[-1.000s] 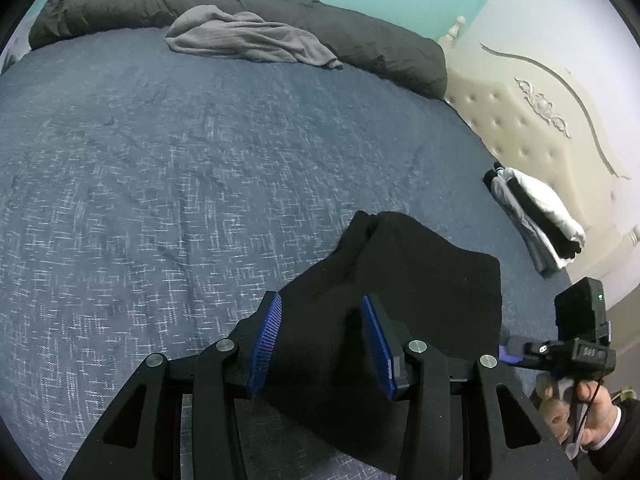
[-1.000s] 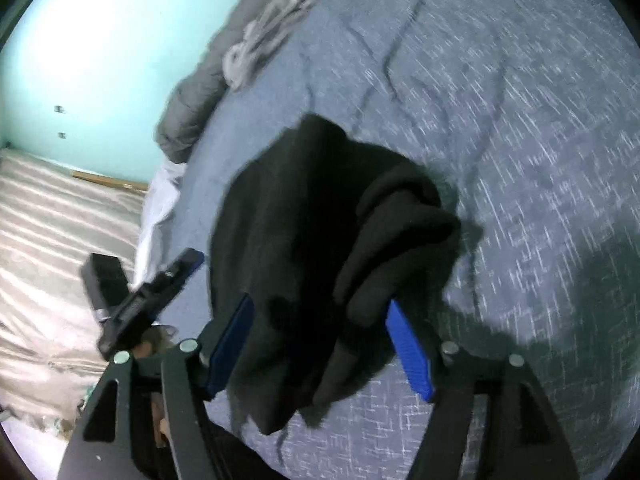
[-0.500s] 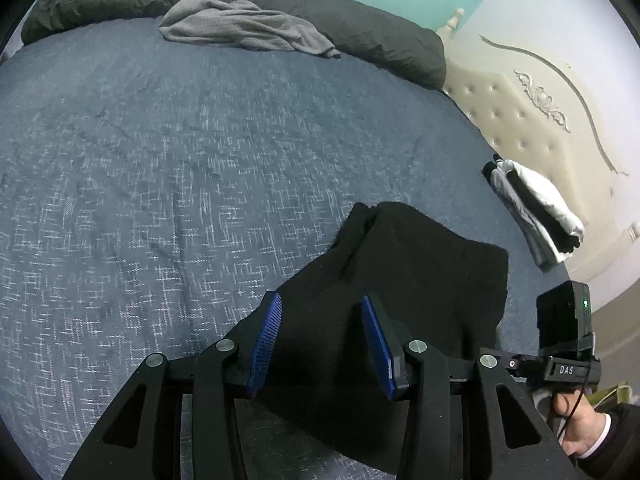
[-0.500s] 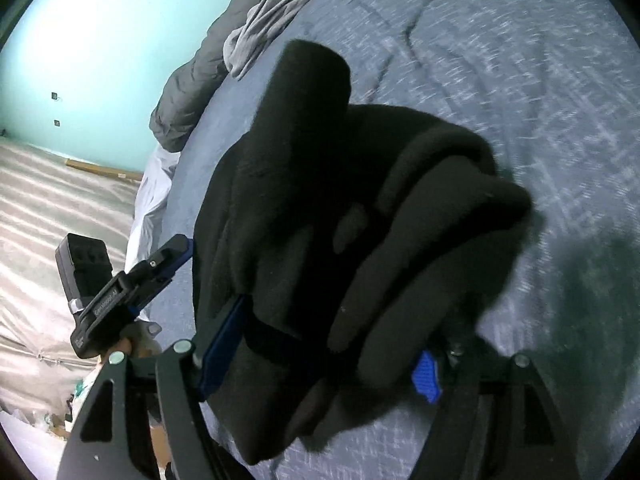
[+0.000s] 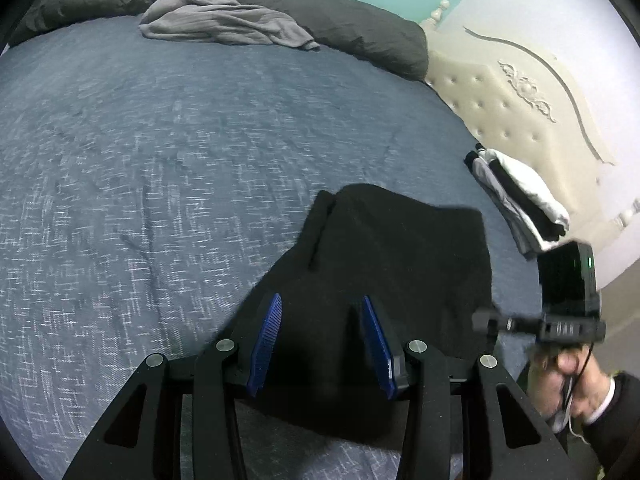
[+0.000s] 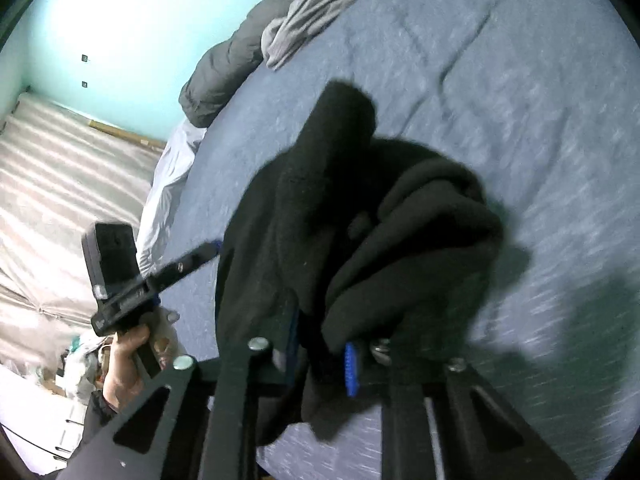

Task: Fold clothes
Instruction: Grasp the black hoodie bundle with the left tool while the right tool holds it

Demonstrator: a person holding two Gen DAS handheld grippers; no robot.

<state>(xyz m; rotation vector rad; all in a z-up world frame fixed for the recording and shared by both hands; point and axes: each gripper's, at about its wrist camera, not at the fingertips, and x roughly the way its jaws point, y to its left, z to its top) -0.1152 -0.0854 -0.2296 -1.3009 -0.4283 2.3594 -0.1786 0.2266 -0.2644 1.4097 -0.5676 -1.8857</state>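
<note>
On the blue bedspread point(image 5: 160, 160), a black garment point(image 5: 392, 256) lies near the edge, well clear of the gray garment point(image 5: 224, 24) against the dark rolled duvet point(image 5: 360, 36). The right gripper point(image 6: 320, 344), jaws closing, pinches a bunched fold of the black cloth and lifts it. The left gripper point(image 5: 320, 340) hovers with its 2 blue pads point(image 5: 266, 344) spread above the garment's near end. A folded stack point(image 5: 520, 200) sits beside the headboard point(image 5: 520, 92).
</note>
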